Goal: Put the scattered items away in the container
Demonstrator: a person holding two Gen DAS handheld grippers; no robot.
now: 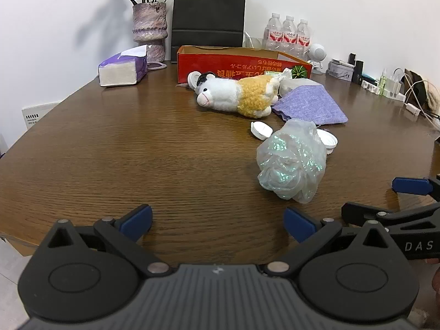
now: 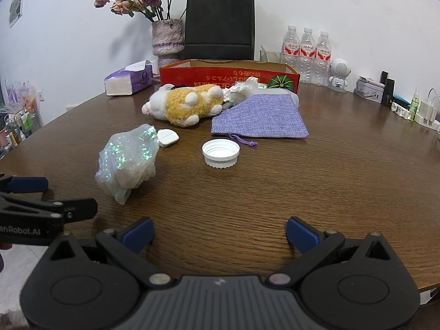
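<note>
A red cardboard box [image 1: 242,64] [image 2: 220,75] stands open at the back of the brown table. In front of it lie a white and yellow plush toy [image 1: 236,95] [image 2: 184,103], a purple woven pouch [image 1: 310,104] [image 2: 261,118], a glittery plastic bag [image 1: 293,162] [image 2: 129,159], a white bottle cap [image 2: 220,154] [image 1: 328,140], a small white case [image 1: 260,129] [image 2: 167,137] and crumpled wrappers [image 2: 242,88]. My left gripper [image 1: 217,224] is open and empty, low over the near table. My right gripper [image 2: 220,232] is open and empty beside it.
A tissue pack [image 1: 122,67] [image 2: 129,79], a vase with dried roses [image 1: 150,29] [image 2: 167,38] and a black paper bag [image 1: 209,13] [image 2: 218,27] stand at the back. Water bottles [image 2: 306,52], a small robot figure [image 2: 339,75] and chargers [image 2: 423,110] line the right edge.
</note>
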